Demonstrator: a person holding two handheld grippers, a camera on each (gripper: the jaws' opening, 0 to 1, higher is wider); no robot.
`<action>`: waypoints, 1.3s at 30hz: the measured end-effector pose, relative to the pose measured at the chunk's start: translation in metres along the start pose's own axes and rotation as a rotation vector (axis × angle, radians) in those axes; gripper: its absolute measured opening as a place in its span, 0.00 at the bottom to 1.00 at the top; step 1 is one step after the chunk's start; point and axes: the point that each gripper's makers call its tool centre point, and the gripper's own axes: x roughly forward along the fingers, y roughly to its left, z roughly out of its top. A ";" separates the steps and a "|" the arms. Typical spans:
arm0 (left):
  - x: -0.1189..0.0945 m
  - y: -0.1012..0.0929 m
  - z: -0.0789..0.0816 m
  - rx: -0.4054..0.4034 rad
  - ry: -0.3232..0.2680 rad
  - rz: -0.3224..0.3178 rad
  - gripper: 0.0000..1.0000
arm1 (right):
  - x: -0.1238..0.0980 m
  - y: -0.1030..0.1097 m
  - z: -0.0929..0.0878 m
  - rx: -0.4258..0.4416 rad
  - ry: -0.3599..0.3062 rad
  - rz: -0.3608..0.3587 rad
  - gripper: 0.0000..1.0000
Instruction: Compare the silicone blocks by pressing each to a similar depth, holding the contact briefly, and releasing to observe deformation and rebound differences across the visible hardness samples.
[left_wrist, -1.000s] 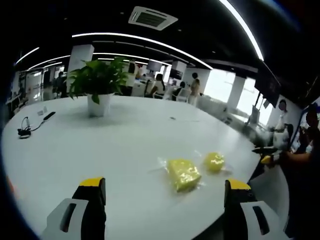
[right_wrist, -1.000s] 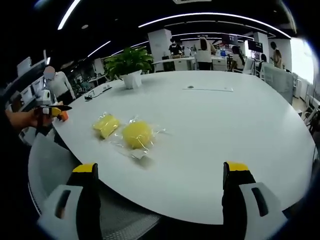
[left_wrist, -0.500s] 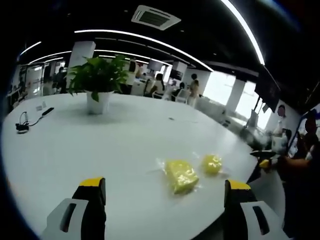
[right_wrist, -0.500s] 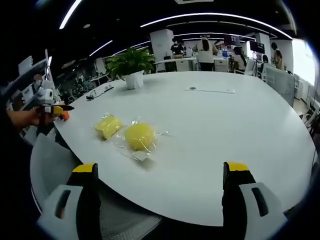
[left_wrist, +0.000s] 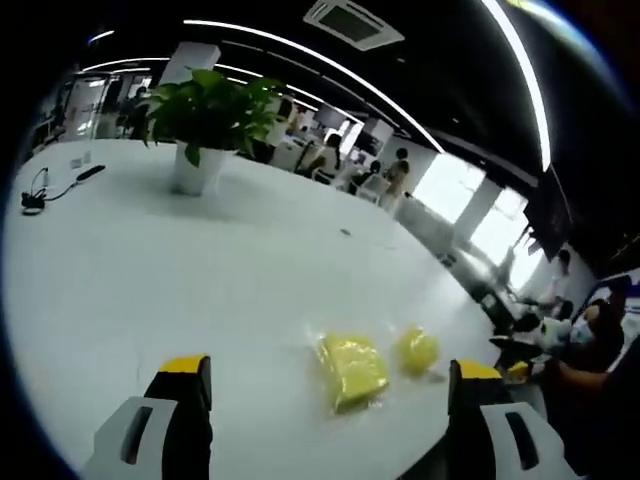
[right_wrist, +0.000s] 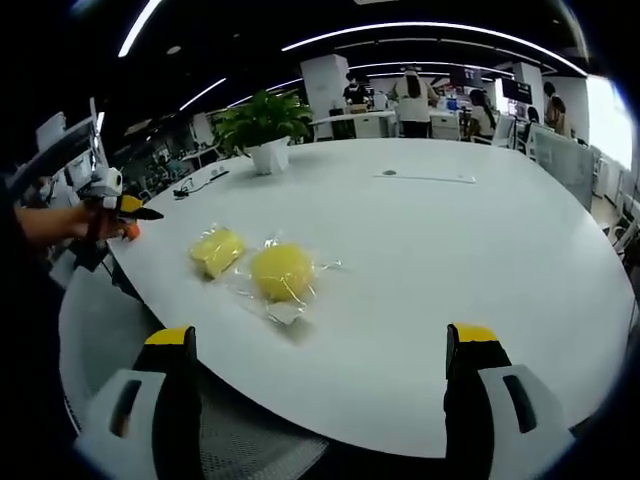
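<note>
The left gripper (left_wrist: 320, 400) and right gripper (right_wrist: 320, 400) both hang released, jaws wide apart, clear of the white table (right_wrist: 480, 240). Nothing is pressed yet; this looks like the approach. Next, one gripper must descend onto a sample. The rectangular yellow block (right_wrist: 216, 248) and round yellow block (right_wrist: 280, 271), each bagged in clear plastic, lie side by side near the table's edge.

Your white round table (right_wrist: 480, 270)
On it you have two bagged yellow blocks (right_wrist: 280, 272) (right_wrist: 216, 247), a potted plant (left_wrist: 205, 125) and a cable (left_wrist: 35, 195).
</note>
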 end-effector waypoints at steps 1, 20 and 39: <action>0.003 -0.001 0.002 0.000 0.005 -0.002 1.00 | 0.001 0.001 0.000 0.003 0.001 0.000 0.97; 0.078 0.017 0.005 -0.020 0.196 -0.057 0.86 | 0.011 0.000 0.000 0.057 -0.001 0.004 0.97; 0.120 0.029 -0.032 -0.272 0.269 -0.106 0.29 | 0.018 0.006 0.000 0.070 0.020 0.001 0.97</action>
